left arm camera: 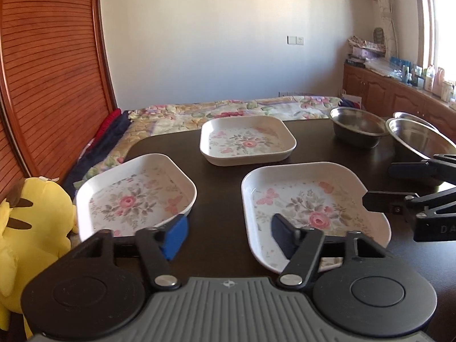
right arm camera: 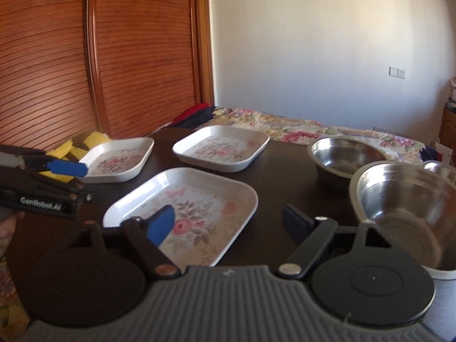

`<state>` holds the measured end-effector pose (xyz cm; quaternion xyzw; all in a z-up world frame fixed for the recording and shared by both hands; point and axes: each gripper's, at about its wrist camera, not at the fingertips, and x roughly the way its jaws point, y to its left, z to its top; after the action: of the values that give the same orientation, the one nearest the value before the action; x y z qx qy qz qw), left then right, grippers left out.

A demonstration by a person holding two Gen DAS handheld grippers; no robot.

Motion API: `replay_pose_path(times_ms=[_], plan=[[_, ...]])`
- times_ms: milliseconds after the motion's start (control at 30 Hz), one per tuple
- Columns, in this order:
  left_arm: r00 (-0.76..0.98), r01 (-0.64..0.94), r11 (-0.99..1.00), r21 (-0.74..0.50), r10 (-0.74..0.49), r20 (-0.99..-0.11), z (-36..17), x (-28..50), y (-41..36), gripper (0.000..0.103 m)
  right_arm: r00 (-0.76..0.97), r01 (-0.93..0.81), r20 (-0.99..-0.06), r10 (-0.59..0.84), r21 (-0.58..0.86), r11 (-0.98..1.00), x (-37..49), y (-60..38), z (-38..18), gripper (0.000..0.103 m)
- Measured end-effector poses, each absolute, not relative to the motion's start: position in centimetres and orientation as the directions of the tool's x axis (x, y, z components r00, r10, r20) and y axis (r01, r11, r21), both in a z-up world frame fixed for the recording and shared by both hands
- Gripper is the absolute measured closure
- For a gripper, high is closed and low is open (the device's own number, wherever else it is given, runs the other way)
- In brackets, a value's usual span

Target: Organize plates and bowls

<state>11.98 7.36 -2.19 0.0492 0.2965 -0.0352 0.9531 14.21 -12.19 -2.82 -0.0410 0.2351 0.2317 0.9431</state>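
Note:
Three white square plates with flower prints lie on the dark table: a left plate, a far plate and a near plate. My left gripper is open above bare table between the left and near plates, with nothing between its fingers. My right gripper is open low over the near plate, its blue finger above the plate's inside and its dark finger past the right rim. Several steel bowls stand to the right.
A yellow plush toy sits off the table's left edge. A bed with a flowered quilt lies behind the table. Slatted wooden doors are at the left, and a cluttered wooden cabinet at the right.

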Motion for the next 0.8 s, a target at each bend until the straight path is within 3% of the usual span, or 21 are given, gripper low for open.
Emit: replay_pose_path(times_ms=[67, 133, 367, 433, 500, 800], plan=[[0.814, 0.101, 0.993, 0.054, -0.052, -0.579, -2.4, 12.5, 7.6, 0.044, 0.771, -0.457, -0.482, 0.415, 0.035, 0.889, 14.8, -12.1, -3.1, 0.038], [0.806, 0.105, 0.994, 0.028, -0.069, -0.588, -2.6, 13.0, 7.9, 0.050, 0.757, -0.458, -0.497, 0.423, 0.058, 0.887, 15.3, -12.2, -3.4, 0.043], [0.783, 0.133, 0.991, 0.007, -0.100, -0.614, -3.5, 14.3, 7.5, 0.079, 0.718, -0.459, -0.543, 0.435, 0.100, 0.883, 16.4, -12.6, -4.2, 0.060], [0.780, 0.135, 0.991, -0.001, -0.107, -0.616, -3.6, 14.5, 7.5, 0.080, 0.705, -0.458, -0.553, 0.443, 0.122, 0.880, 16.8, -12.7, -4.3, 0.068], [0.781, 0.138, 0.990, -0.004, -0.111, -0.615, -3.7, 14.7, 7.6, 0.086, 0.699, -0.457, -0.561, 0.444, 0.128, 0.880, 17.1, -12.6, -4.5, 0.068], [0.761, 0.151, 0.988, -0.033, -0.137, -0.634, -4.3, 15.2, 7.6, 0.091, 0.676, -0.483, -0.570, 0.467, 0.136, 0.865, 17.0, -12.6, -4.8, 0.079]])
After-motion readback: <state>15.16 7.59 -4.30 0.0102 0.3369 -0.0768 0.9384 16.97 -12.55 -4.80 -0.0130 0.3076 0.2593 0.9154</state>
